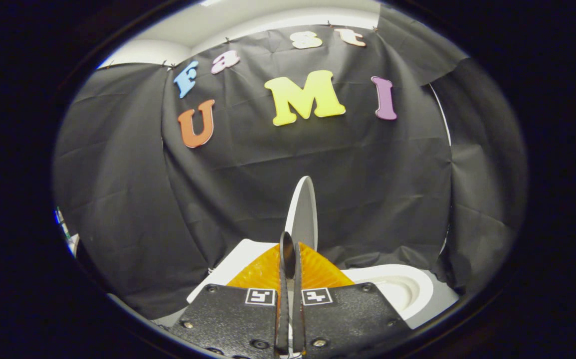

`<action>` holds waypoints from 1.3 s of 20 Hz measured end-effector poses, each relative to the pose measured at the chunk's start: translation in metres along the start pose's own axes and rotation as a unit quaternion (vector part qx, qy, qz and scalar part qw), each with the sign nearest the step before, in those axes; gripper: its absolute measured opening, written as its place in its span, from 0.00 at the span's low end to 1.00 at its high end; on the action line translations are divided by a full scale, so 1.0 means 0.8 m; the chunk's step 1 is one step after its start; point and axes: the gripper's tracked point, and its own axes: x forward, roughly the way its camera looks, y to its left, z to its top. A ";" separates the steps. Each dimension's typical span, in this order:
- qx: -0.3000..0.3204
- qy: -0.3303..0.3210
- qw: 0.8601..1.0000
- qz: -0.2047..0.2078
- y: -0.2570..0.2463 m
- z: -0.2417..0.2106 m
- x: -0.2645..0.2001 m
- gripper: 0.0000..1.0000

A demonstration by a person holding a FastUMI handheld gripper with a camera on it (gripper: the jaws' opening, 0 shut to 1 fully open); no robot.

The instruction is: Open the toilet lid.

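The white toilet lid (303, 207) stands upright and is seen edge-on, rising just above and beyond my fingertips. My gripper (288, 239) has its fingers pressed close together on the lid's near edge, with a thin strip of the lid running between them. The open white toilet bowl (402, 289) lies to the right of the fingers. A white part of the toilet (233, 264) shows to their left. The gripper's body hides the lid's lower part and its hinge.
The black cloth wall (357, 174) hangs close behind the toilet and wraps round both sides. A strip of pale floor (445, 304) shows to the right of the bowl.
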 end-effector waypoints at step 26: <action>-0.104 -0.034 0.992 0.070 0.109 0.018 -0.005 0.66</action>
